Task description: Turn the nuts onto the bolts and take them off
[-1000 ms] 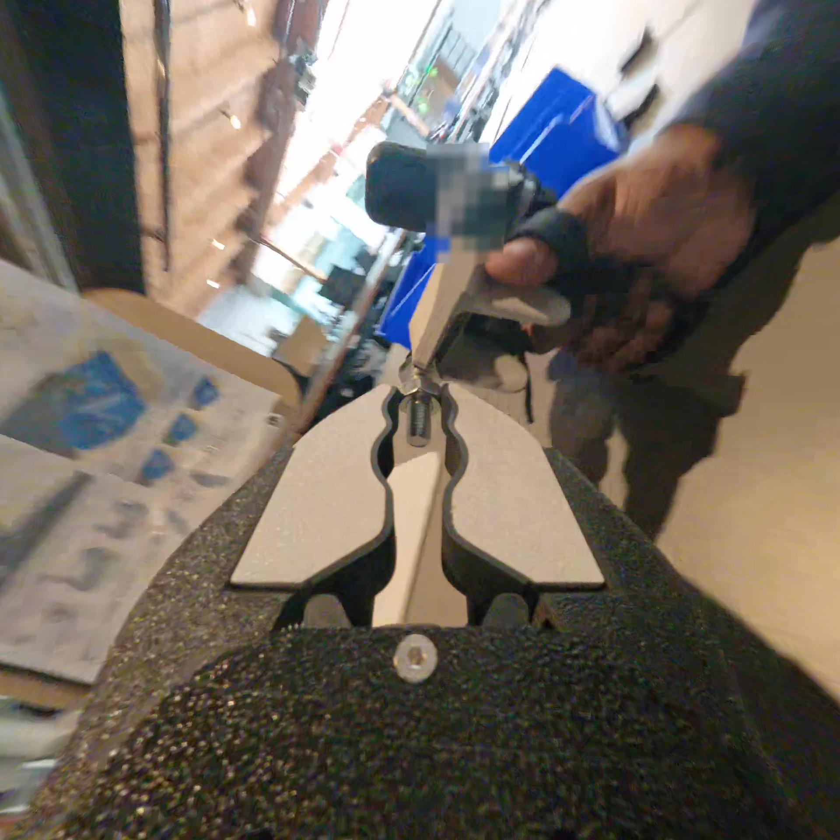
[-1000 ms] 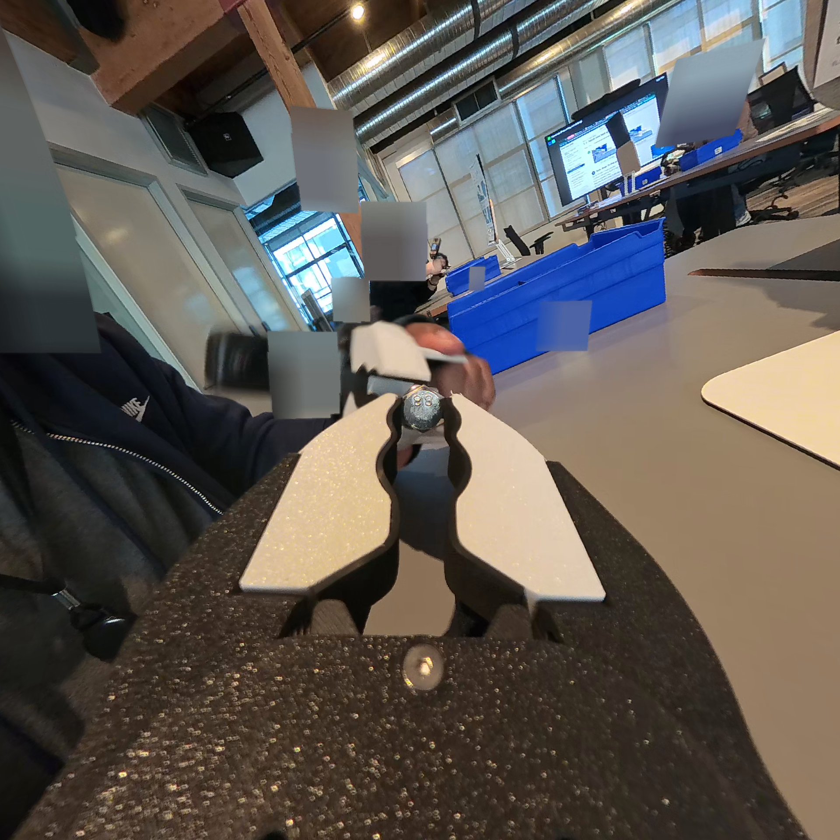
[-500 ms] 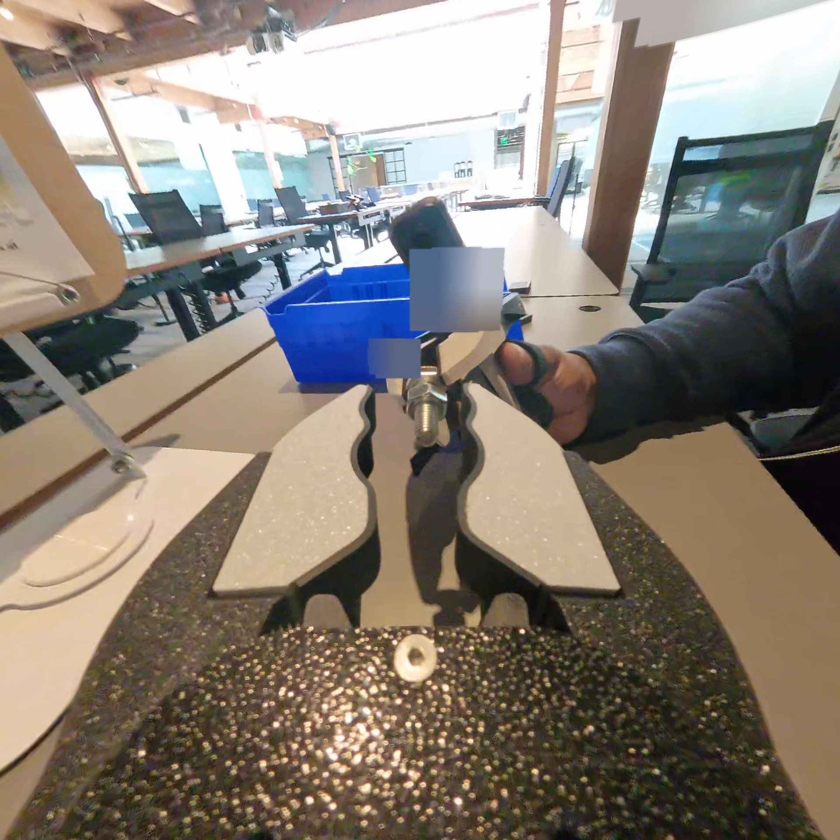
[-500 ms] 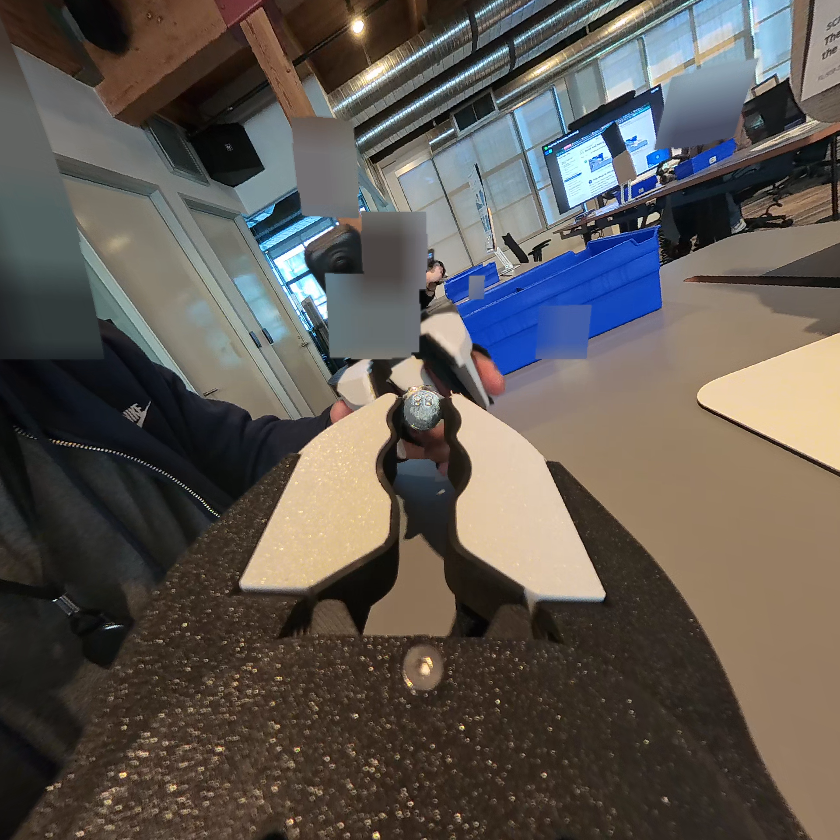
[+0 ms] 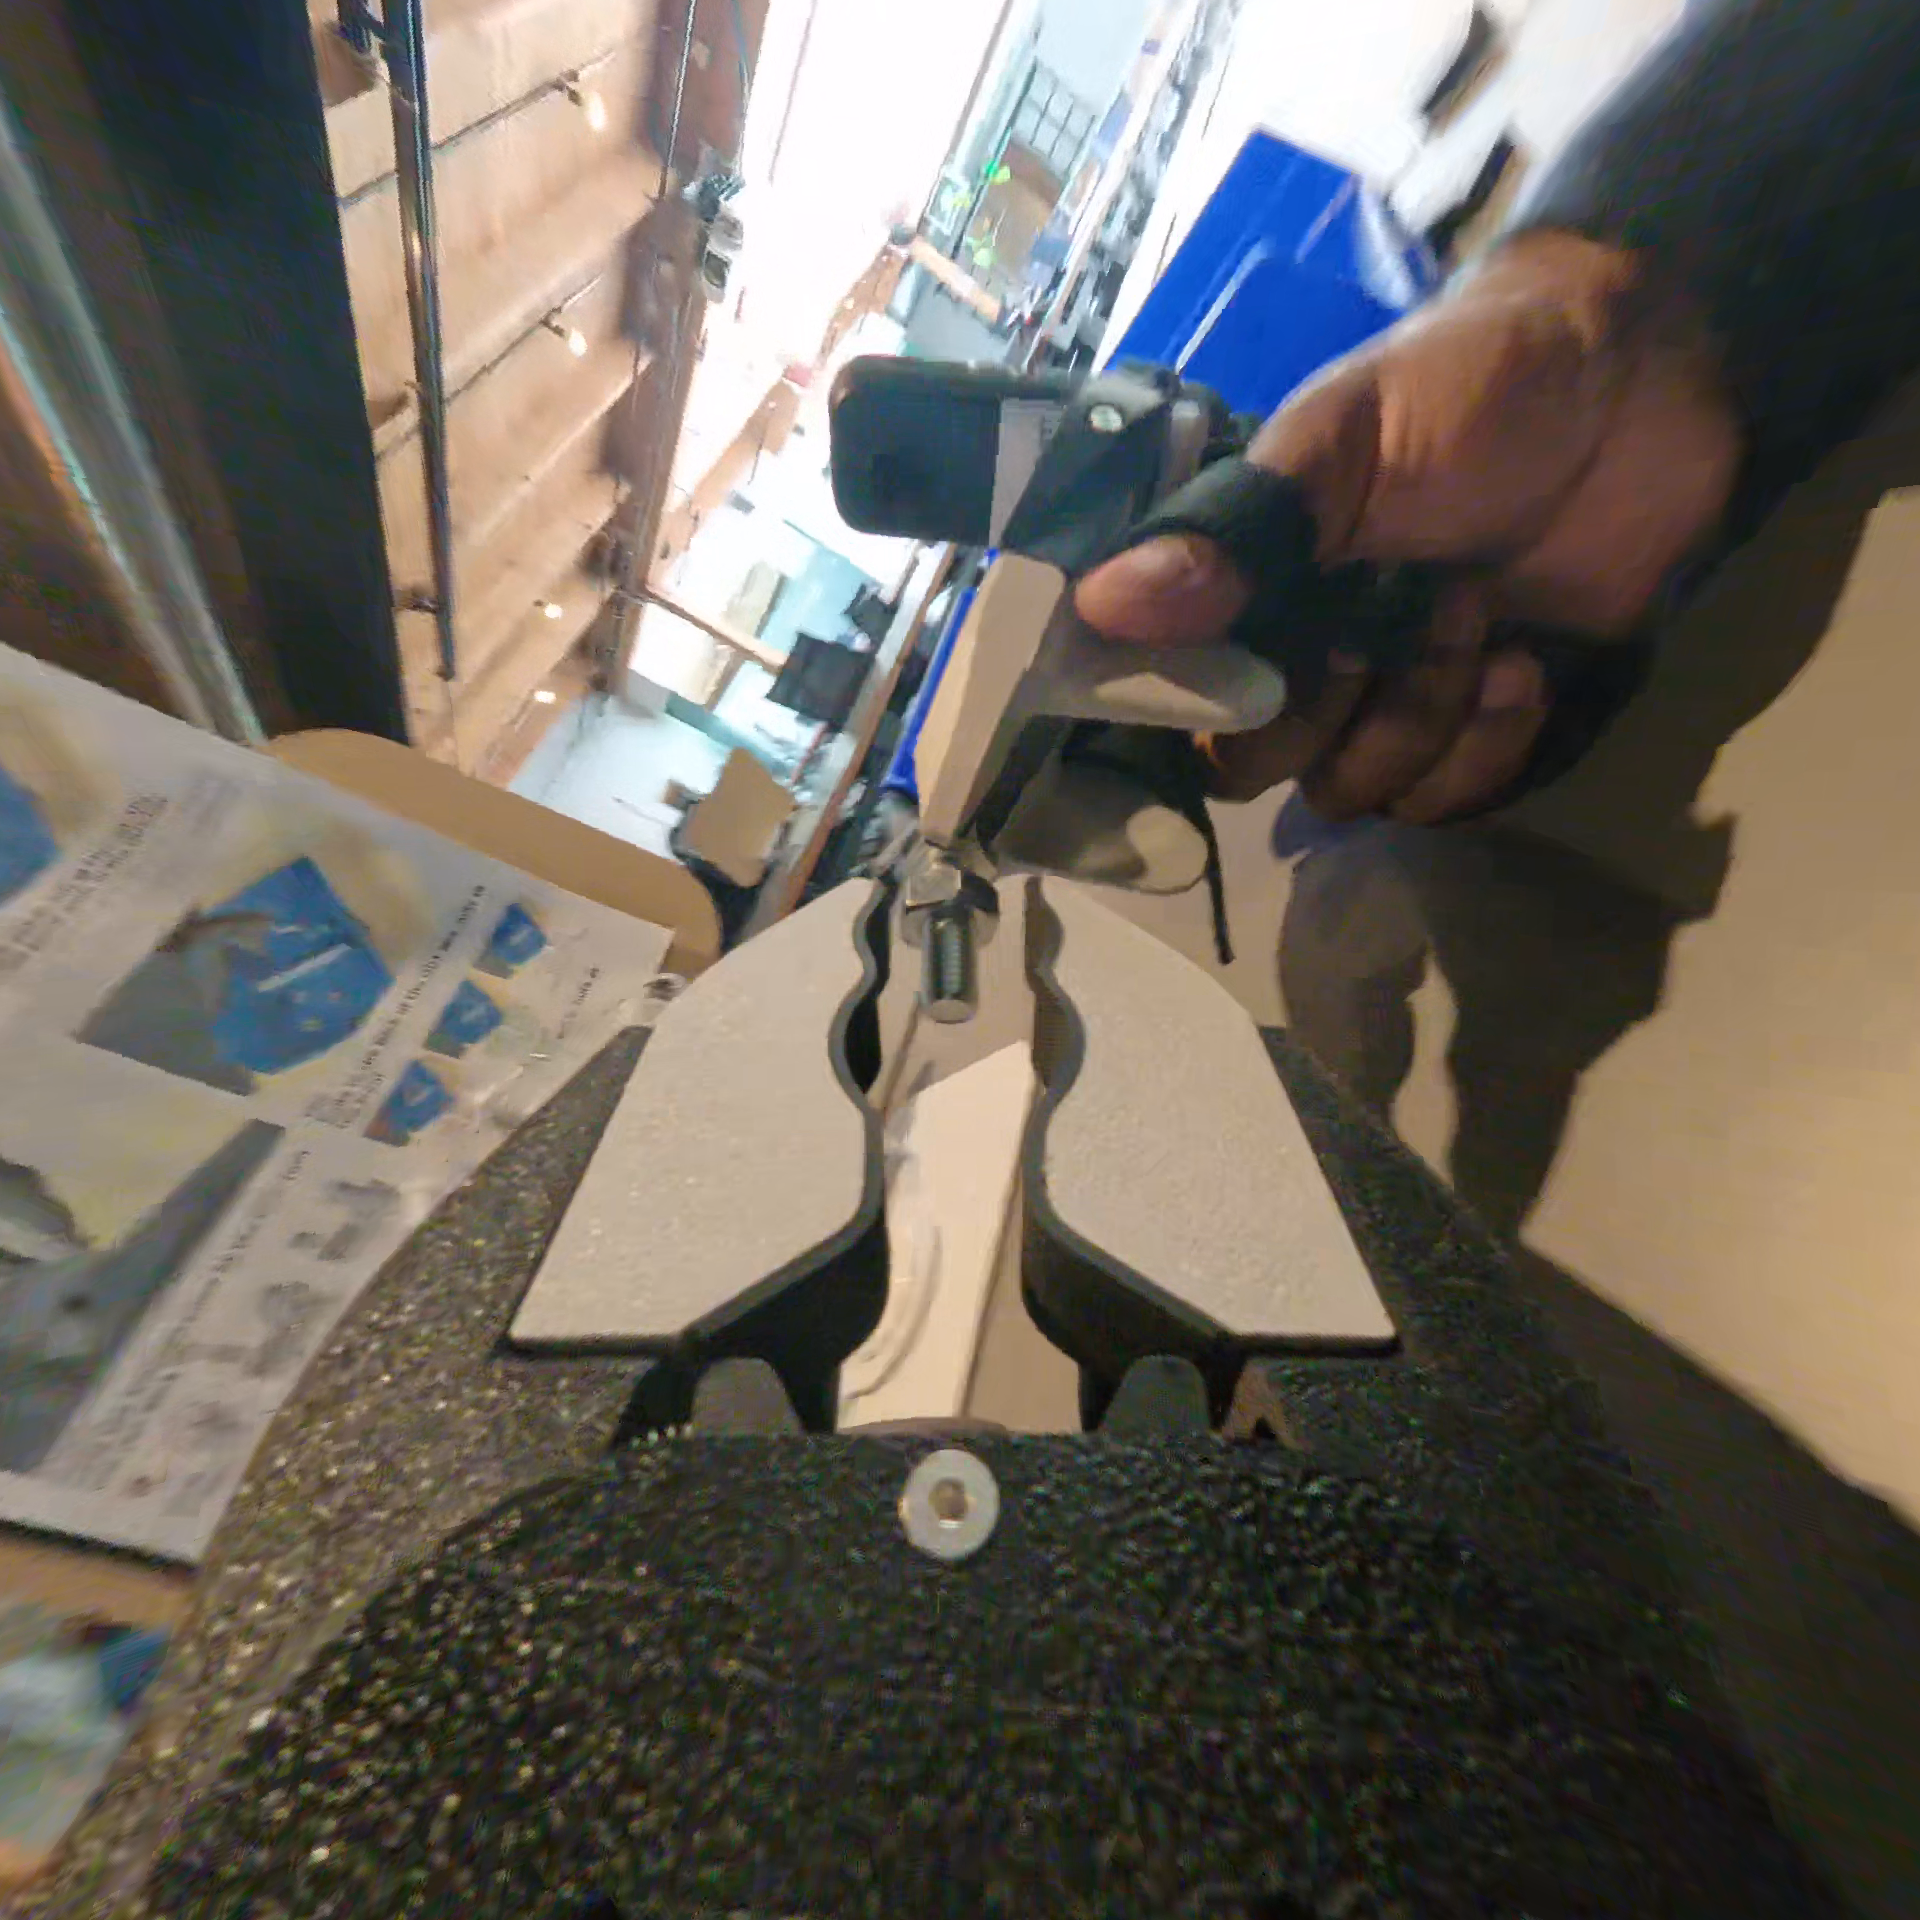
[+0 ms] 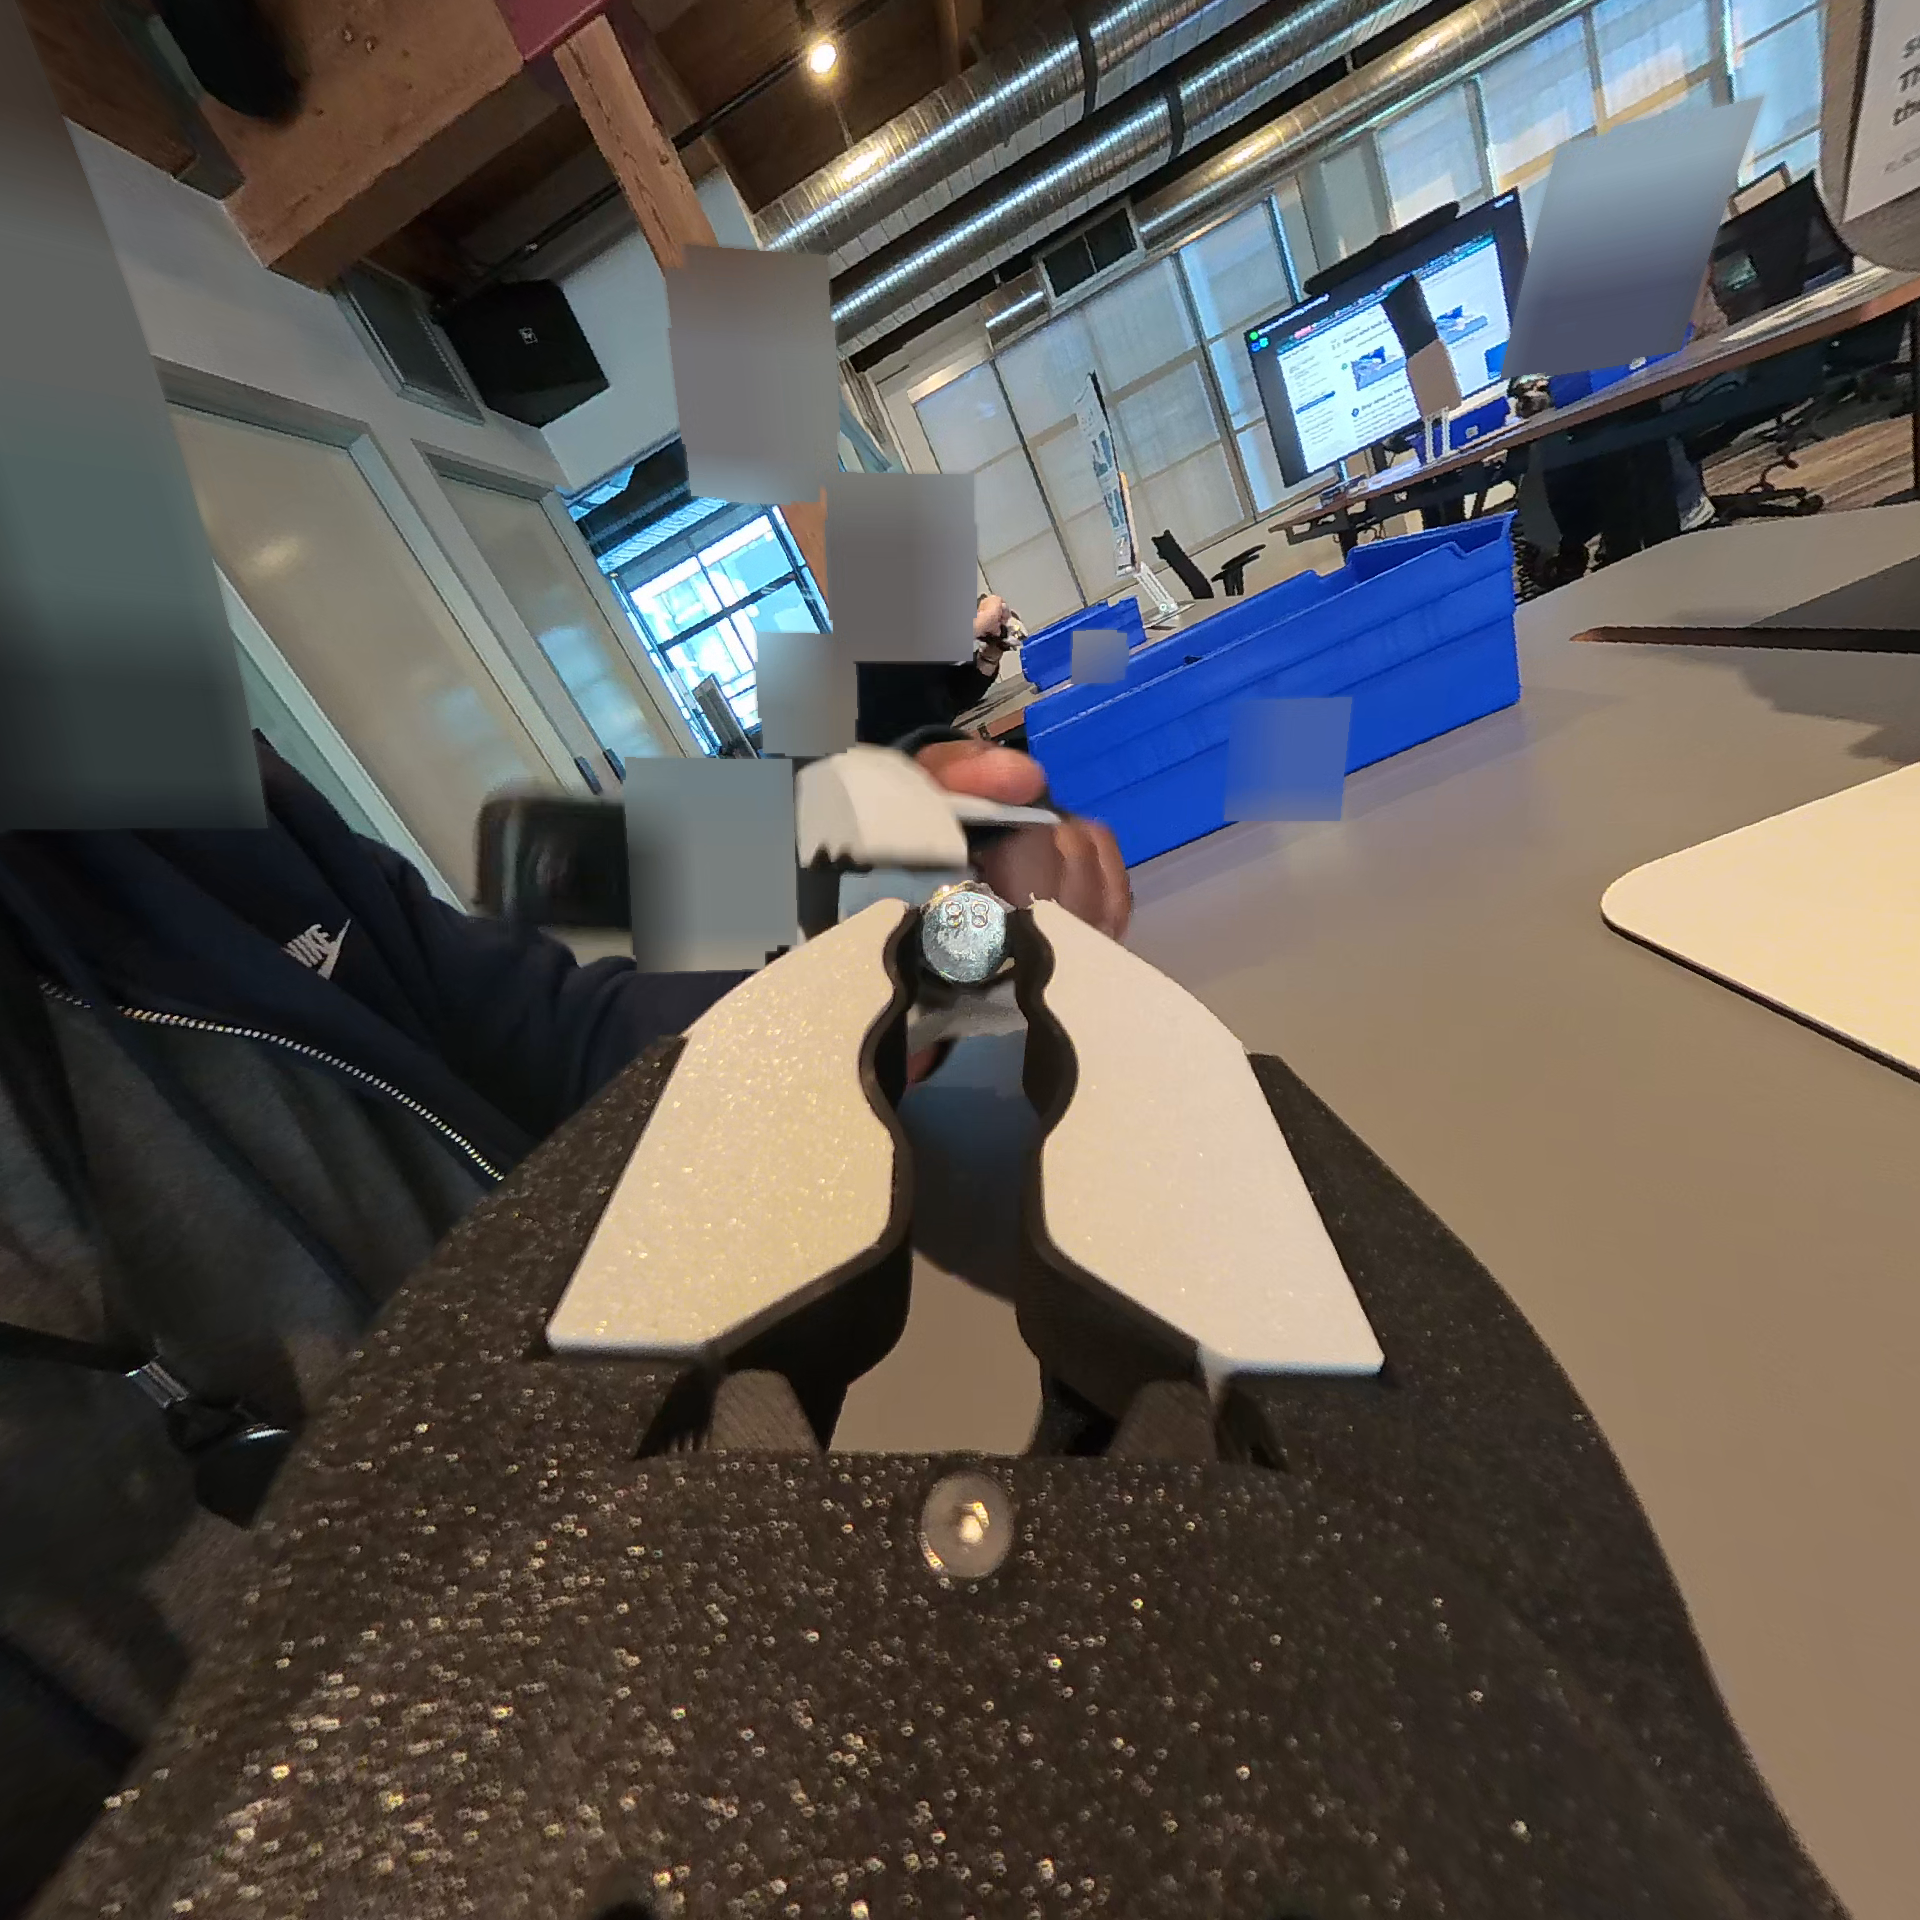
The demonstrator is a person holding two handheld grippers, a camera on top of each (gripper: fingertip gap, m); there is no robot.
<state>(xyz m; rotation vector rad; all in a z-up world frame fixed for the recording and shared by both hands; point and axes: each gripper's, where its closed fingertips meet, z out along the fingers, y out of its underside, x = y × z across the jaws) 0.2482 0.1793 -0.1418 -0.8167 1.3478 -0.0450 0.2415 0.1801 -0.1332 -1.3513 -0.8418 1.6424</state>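
A: Where is the bolt (image 6: 964, 935)?

B: Centre of the right wrist view, just above mid-frame. Hex head faces the camera, seated in the notch near the tips of the right gripper (image 6: 966, 940), whose jaws are closed on it. In the left wrist view the same bolt (image 5: 948, 966) hangs threaded end toward the lens, slightly above centre.

A: And the nut (image 5: 935, 896)?

B: On the shank, up near the head end, just under the tips of the far gripper. Motion blur; I cannot tell how many threads are engaged.

A: Left gripper (image 5: 951, 935) state?

B: Jaws apart. The threaded shank sits in the gap between the fingers, touching neither as far as I can see. Nothing gripped.

A: Why hold it that way?

B: My reading: the right gripper pins the head so the bolt cannot spin, and points the shank at the left gripper so the left can close on the nut and turn it. The left view is rolled hard, which would suit a re-grip between turns.

A: Surroundings?

B: The hand (image 5: 1455, 540) holding the right gripper, upper right of the left view; printed sheet (image 5: 239, 1039) at left. In the right view, blue bin (image 6: 1299, 675) right of centre on the grey table (image 6: 1507, 1143).
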